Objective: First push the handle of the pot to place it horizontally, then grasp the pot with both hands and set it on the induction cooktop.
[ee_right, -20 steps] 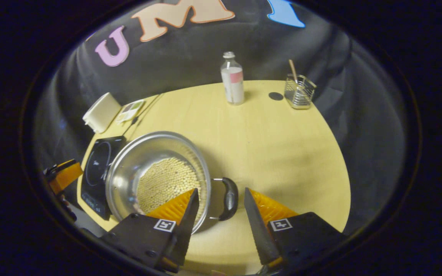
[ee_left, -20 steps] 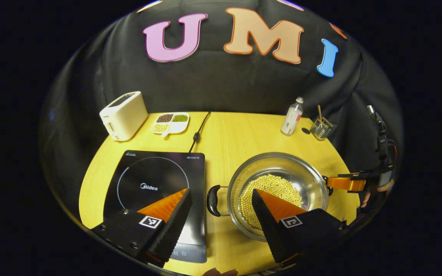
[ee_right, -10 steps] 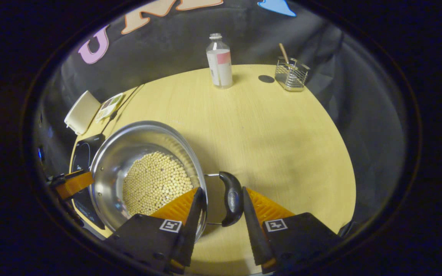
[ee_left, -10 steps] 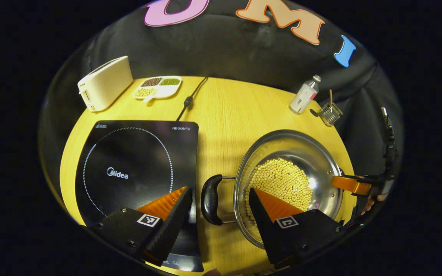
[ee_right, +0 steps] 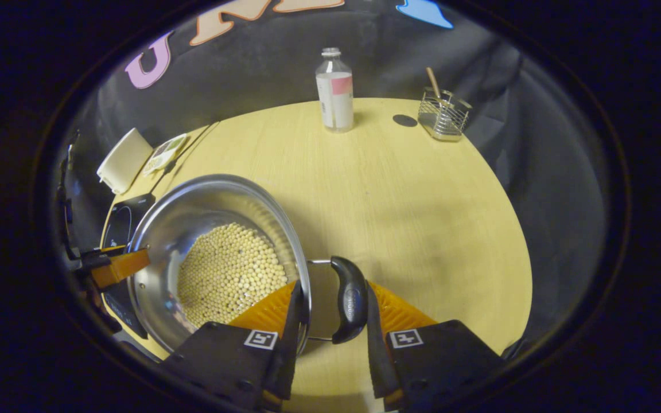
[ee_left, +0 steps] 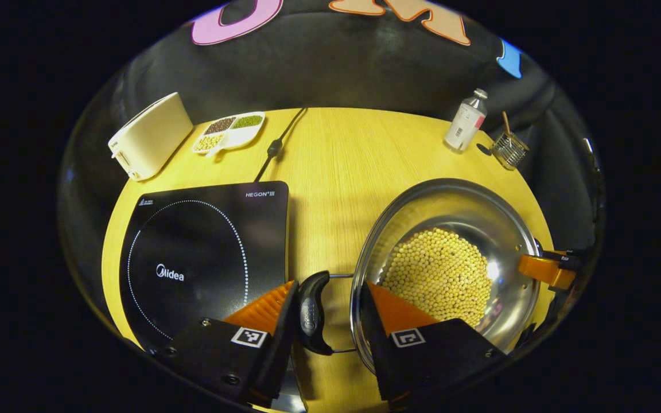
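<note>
Pot (ee_left: 451, 229), steel, holding pale beans (ee_left: 439, 275), is set on the table (ee_left: 330, 166) to the right of the cooktop (ee_left: 204, 252), near it but not on it. In the left gripper view, the left gripper (ee_left: 326, 312) is placed astride the pot's black left handle (ee_left: 310, 312): one finger is pressed against the handle's outer side, the other is laid over the pot's rim with a gap left to the handle, so the jaws are parted and no grip is made. In the right gripper view, the right gripper (ee_right: 330, 312) is placed astride the right handle (ee_right: 349, 298) likewise: the outer finger is touching the handle, the inner finger is at the rim, and whether a grip is made cannot be told. At the table's far edge are listed a toaster (ee_left: 150, 135), a divided dish (ee_left: 228, 129), a cord (ee_left: 276, 143), a bottle (ee_left: 466, 119) and a wire holder (ee_left: 508, 148).
</note>
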`<state>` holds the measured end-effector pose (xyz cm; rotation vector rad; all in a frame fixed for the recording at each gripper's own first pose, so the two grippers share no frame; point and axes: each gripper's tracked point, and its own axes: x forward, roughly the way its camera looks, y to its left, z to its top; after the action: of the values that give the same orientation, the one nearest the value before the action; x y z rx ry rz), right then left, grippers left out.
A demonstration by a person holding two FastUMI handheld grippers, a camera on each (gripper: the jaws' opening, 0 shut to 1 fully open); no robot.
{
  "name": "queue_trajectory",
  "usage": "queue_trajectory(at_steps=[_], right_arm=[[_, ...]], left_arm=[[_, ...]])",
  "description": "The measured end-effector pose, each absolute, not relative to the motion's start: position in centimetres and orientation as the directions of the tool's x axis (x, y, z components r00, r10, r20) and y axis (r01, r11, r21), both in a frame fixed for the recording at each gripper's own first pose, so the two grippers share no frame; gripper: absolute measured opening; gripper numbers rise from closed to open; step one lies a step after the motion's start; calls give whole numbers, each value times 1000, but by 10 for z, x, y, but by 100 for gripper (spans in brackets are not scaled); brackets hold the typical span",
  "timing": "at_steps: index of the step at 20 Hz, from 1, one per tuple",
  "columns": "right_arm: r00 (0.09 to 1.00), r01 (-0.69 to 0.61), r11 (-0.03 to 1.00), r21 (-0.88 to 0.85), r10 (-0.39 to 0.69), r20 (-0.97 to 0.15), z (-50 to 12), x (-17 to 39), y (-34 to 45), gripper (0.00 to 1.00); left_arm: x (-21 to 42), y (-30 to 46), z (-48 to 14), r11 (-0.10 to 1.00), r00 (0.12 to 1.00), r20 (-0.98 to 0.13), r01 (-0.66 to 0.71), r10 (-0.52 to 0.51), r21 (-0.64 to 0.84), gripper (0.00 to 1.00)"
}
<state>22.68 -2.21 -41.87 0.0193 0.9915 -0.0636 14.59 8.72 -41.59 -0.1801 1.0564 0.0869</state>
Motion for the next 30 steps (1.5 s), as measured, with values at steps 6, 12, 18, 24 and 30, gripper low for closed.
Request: queue_trajectory(at_steps=[6, 12, 18, 24, 30], right_arm=[[534, 49, 998, 28, -3, -846, -401, 216, -18, 50], [553, -38, 997, 71, 80, -829, -370, 211, 12, 46], [534, -184, 973, 137, 216, -817, -358, 210, 84, 46], [531, -182, 976, 119, 199, -824, -362, 209, 160, 50], [518, -99, 993, 70, 111, -848, -375, 201, 239, 50]], left_arm=[[135, 88, -392, 981, 511, -859, -164, -3, -101, 61], [107, 110, -355, 971, 529, -846, -227, 62, -70, 58], [60, 166, -334, 940, 518, -843, -339, 145, -47, 59], [47, 237, -343, 943, 529, -839, -327, 129, -61, 60], [54, 320, -369, 971, 531, -846, -223, 44, -90, 58]])
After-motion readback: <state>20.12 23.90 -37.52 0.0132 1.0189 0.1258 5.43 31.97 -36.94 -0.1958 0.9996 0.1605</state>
